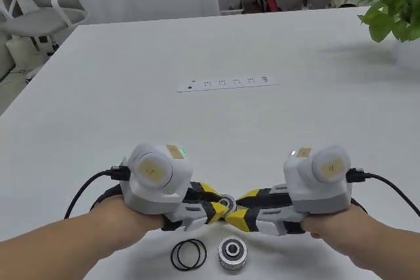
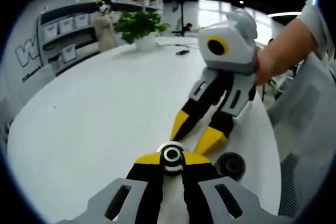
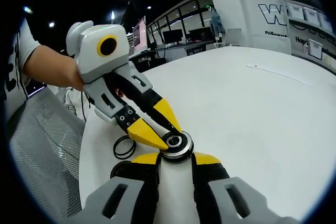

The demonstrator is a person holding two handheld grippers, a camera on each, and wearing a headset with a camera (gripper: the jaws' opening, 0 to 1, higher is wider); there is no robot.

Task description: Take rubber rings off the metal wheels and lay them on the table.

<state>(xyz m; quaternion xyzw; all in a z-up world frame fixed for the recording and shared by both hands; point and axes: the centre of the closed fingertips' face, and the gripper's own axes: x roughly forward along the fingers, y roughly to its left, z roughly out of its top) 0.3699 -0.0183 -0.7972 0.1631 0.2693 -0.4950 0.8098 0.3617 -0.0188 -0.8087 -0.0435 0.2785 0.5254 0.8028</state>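
A small metal wheel (image 1: 227,202) with a black rubber ring on it hangs just above the white table, between my two grippers. My left gripper (image 1: 218,206) comes from the left and is pinched almost shut on the wheel's rim (image 3: 178,144). My right gripper (image 3: 177,158) meets it from the right, its jaws closed across the same wheel (image 2: 171,155). Loose black rubber rings (image 1: 188,254) lie on the table near the front edge. A second metal wheel (image 1: 232,252) stands beside them.
A white power strip (image 1: 226,83) lies mid-table. A green plant (image 1: 394,1) stands at the far right corner. White chairs (image 1: 39,18) stand beyond the far-left edge. The table's near edge is close behind the rings.
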